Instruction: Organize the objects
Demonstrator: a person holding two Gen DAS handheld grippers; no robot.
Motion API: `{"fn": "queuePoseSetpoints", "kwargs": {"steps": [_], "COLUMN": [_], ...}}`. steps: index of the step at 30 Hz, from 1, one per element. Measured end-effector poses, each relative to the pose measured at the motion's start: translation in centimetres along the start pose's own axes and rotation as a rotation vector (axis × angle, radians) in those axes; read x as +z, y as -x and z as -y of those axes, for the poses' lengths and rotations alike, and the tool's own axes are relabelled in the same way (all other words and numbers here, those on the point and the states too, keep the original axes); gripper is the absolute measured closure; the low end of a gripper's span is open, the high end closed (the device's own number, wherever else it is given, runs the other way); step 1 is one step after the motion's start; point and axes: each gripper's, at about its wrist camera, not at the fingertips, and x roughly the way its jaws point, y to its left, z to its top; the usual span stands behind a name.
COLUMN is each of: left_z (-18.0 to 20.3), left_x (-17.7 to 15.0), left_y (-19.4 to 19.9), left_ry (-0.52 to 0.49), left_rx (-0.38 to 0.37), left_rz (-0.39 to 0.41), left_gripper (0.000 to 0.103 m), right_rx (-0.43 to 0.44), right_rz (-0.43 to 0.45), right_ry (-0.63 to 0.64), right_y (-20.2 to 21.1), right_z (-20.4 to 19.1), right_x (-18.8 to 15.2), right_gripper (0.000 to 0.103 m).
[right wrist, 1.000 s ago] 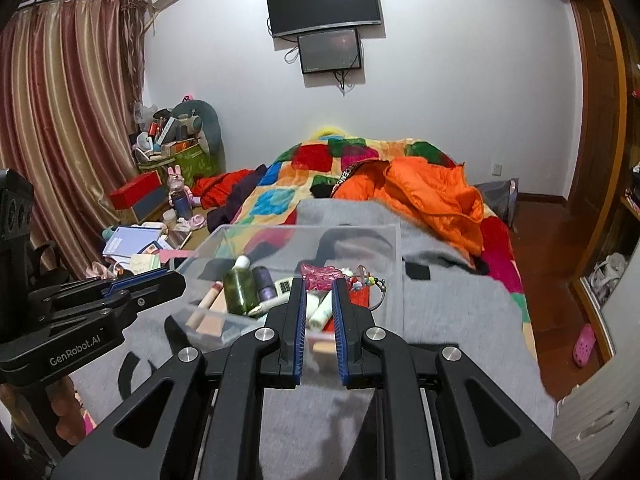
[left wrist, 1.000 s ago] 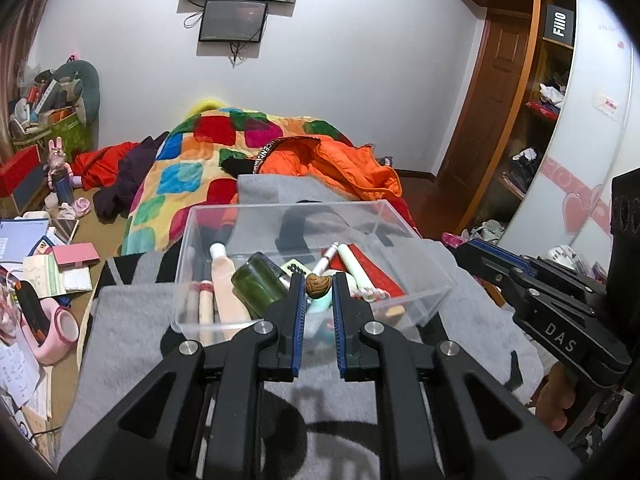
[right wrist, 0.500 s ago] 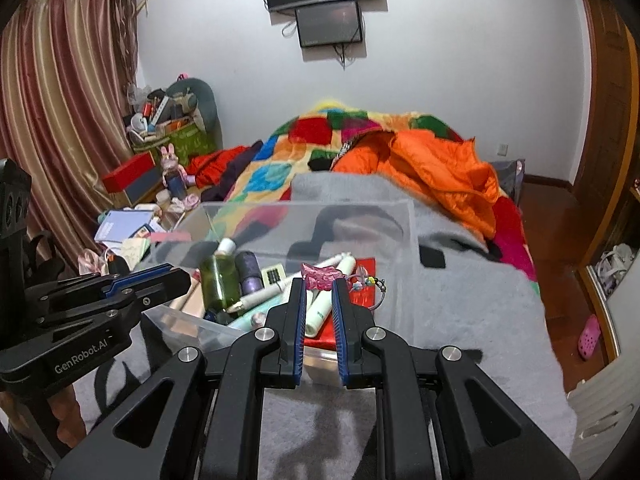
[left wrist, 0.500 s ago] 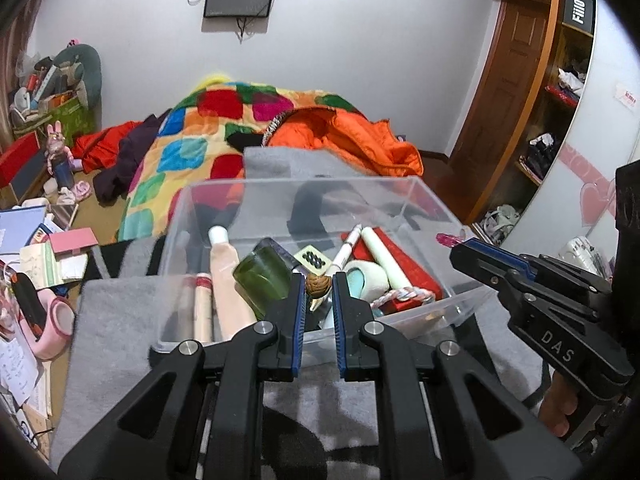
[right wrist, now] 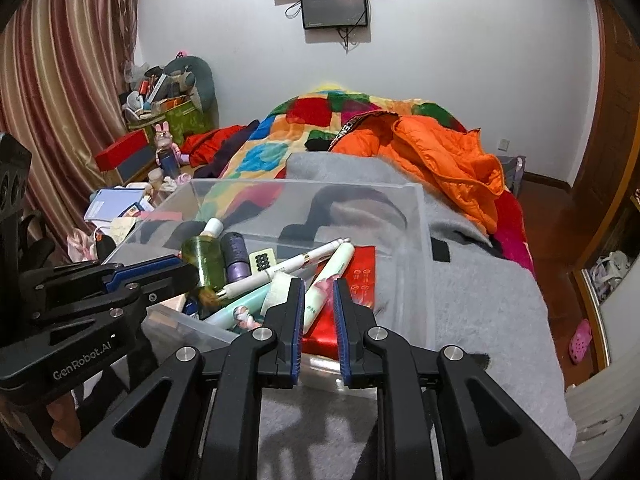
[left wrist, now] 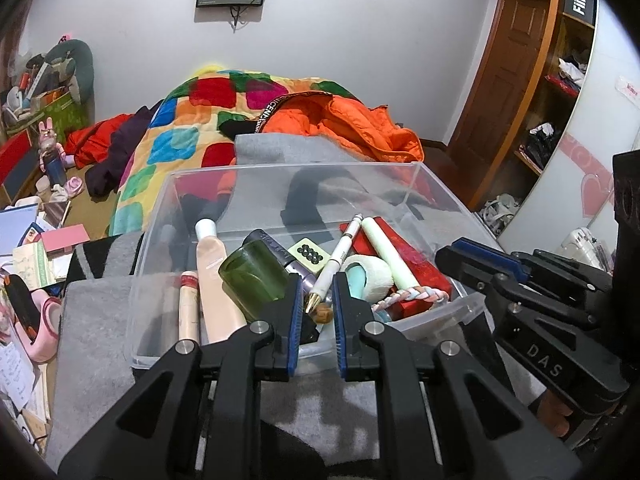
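The left gripper [left wrist: 316, 300] has its jaws a small way apart, with nothing pinched. A small brown nut-like thing [left wrist: 322, 313] lies low between them, beside the gold tip of a white pen [left wrist: 335, 261]. The right gripper [right wrist: 316, 304] also has its jaws a little apart and holds nothing. A pale green tube [right wrist: 326, 285] lies in the gap between them, with no sign of a pinch.

Both grippers hang over the near edge of a clear plastic box [left wrist: 436, 188] that sits on a grey blanket [left wrist: 92, 320] on the bed. The box is full of little things. From the left gripper, a dark green bottle [left wrist: 254, 276] is at 11 o'clock, touching a long peach tube [left wrist: 214, 280]. A cream tile with black dots [left wrist: 309, 255] is at 12 o'clock. A flat red pack [left wrist: 416, 264] is at 2 o'clock, with a pink, white and blue braided cord [left wrist: 412, 295] lying at its near end.

Past the box at 12 o'clock lie an orange jacket [left wrist: 352, 128] and a quilt with bright squares [left wrist: 180, 140].
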Motion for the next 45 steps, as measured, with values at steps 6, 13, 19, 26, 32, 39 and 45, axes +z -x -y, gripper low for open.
{"fn": "queuePoseSetpoints", "kwargs": {"steps": [6, 13, 19, 26, 32, 39, 45], "left_z": [0.1, 0.4, 0.5, 0.3, 0.1, 0.5, 0.4], "left_x": [-0.2, -0.7, -1.6, -2.7, -3.5, -4.5, -4.8], "left_y": [0.8, 2.9, 4.6, 5.9, 6.9, 7.4, 7.4], "left_ry": [0.009, -0.003, 0.002, 0.01, 0.03, 0.019, 0.039], "left_rx": [-0.011, 0.002, 0.012, 0.037, 0.062, 0.089, 0.062], "left_rz": [0.005, 0.04, 0.056, 0.068, 0.099, 0.123, 0.122], "left_gripper": [0.09, 0.073, 0.045, 0.03, 0.01, 0.008, 0.008], "right_rx": [0.006, 0.0, -0.005, -0.024, -0.036, -0.042, -0.054], "right_rz": [0.023, 0.082, 0.099, 0.144, 0.155, 0.161, 0.168], "right_ry": [0.006, 0.012, 0.021, 0.004, 0.035, 0.042, 0.047], "right_y": [1.5, 4.0, 5.1, 6.7, 7.2, 7.5, 8.1], "right_z": [0.0, -0.1, -0.4, -0.3, -0.8, -1.3, -1.5], "right_x": [-0.4, -1.2, -1.8, -2.6, -3.3, -4.3, -4.8], "right_gripper": [0.085, 0.06, 0.052, 0.021, 0.016, 0.006, 0.003]}}
